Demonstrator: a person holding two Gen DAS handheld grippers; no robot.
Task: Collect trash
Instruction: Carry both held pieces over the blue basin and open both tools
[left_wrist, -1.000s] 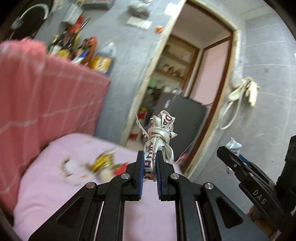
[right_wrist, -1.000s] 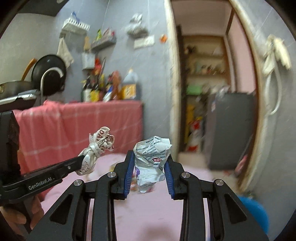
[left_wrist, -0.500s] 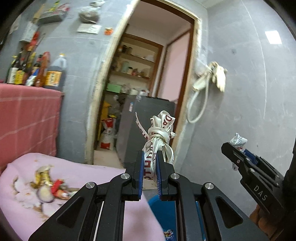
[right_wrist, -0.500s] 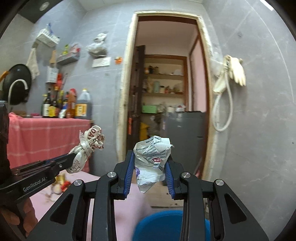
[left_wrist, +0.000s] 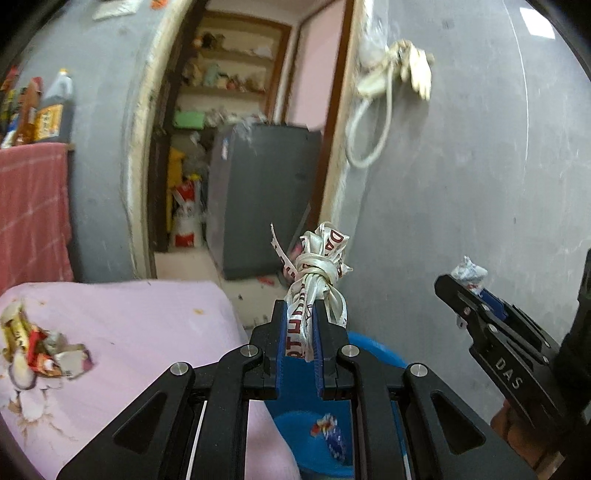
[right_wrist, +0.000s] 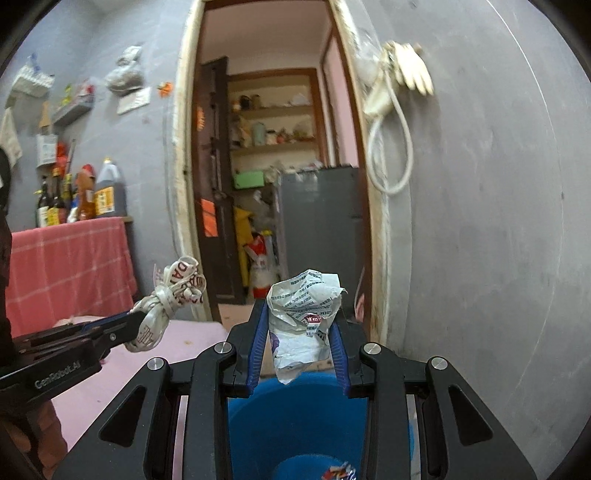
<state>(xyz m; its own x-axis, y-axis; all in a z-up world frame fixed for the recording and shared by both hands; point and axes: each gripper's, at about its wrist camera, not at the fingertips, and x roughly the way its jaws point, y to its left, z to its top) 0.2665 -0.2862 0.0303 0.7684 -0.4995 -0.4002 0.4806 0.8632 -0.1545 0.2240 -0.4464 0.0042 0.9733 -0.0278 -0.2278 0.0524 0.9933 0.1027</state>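
Step in hand: carrying two pieces of trash to the bin. The left gripper pinches a knotted ribbon between fingers drawn nearly together; the knot stands clear above the tips. The right gripper clamps a crumpled wrapper, its fingers set wider around the wad. Both loads hang over or just short of the bin's rim, which stands on the floor beside the corner of the pink-covered bed. One scrap already lies in the bin. More litter remains at the bed's left edge. Next move, as judged: bring each load squarely over the bin's mouth, then spread the fingers to drop it; the ribbon may cling and need a shake.
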